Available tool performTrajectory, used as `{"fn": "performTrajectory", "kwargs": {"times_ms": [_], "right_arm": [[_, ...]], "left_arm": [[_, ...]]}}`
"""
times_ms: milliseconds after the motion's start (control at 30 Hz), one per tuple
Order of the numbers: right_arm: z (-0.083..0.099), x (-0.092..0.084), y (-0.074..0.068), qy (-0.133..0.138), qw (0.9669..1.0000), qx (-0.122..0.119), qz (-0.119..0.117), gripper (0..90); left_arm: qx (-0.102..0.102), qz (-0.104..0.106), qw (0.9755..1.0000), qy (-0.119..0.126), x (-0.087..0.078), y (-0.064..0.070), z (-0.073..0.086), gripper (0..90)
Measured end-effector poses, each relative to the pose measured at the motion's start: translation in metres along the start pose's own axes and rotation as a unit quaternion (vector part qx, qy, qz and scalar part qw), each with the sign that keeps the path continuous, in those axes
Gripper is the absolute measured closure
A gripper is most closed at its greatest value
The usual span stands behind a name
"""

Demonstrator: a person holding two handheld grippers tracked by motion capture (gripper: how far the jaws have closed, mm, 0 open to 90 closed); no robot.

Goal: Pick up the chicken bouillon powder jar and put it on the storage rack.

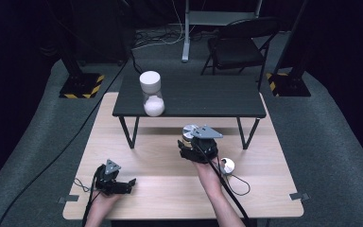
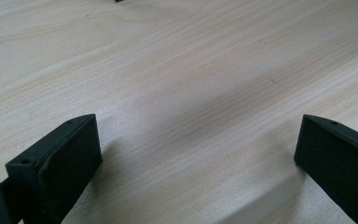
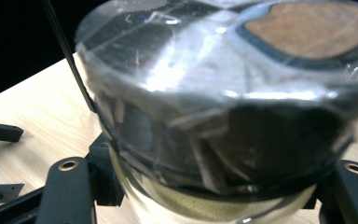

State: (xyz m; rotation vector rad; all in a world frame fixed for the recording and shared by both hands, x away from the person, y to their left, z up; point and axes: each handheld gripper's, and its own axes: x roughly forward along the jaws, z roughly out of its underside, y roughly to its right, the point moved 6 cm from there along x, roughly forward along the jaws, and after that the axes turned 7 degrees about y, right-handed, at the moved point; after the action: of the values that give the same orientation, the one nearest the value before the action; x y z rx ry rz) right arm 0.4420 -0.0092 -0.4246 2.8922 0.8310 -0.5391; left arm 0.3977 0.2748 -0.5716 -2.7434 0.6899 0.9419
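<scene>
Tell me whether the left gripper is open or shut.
Open. The left gripper has its jaws spread wide apart over bare wooden table, nothing between them.

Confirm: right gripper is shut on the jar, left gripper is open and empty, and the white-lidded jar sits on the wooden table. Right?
Not quite. The white-lidded jar stands on the black shelf, not the wooden table; the high view shows it. The rest holds: the right gripper is shut on its jar, and the left gripper is open and empty.

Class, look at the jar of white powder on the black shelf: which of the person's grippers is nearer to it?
Right. The right gripper sits just in front of the shelf, right of the white-powder jar. The left gripper lies farther back, near the table's front edge.
</scene>
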Motion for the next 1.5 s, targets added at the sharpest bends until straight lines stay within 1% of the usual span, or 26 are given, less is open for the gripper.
{"fn": "performTrajectory", "kwargs": {"times_ms": [233, 333, 833, 1133, 1333, 1500], "right_arm": [[-0.007, -0.002, 0.003, 0.002, 1.0, 0.003, -0.003, 30.7], [-0.011, -0.003, 0.004, 0.002, 0.9999, 0.01, -0.007, 30.7], [-0.028, -0.004, 0.002, 0.006, 0.9999, 0.003, -0.012, 30.7], [-0.037, -0.003, 0.003, 0.008, 0.9998, 0.008, -0.016, 30.7], [-0.045, -0.004, 0.004, 0.011, 0.9998, 0.005, -0.014, 30.7], [-0.05, -0.003, 0.005, 0.009, 0.9998, 0.004, -0.015, 30.7]], "left_arm": [[-0.001, -0.001, 1.0, 0.0, 0.0, 0.0, 0.0, 0.2], [-0.001, -0.001, 1.0, 0.0, 0.0, 0.0, 0.0, 0.2], [-0.001, -0.001, 1.0, 0.0, 0.0, 0.0, 0.0, 0.2], [0.0, 0.0, 1.0, 0.0, 0.0, 0.0, 0.0, 0.2], [-0.001, 0.0, 1.0, 0.0, 0.0, 0.0, 0.0, 0.2], [-0.001, 0.0, 1.0, 0.0, 0.0, 0.0, 0.0, 0.2]]}}
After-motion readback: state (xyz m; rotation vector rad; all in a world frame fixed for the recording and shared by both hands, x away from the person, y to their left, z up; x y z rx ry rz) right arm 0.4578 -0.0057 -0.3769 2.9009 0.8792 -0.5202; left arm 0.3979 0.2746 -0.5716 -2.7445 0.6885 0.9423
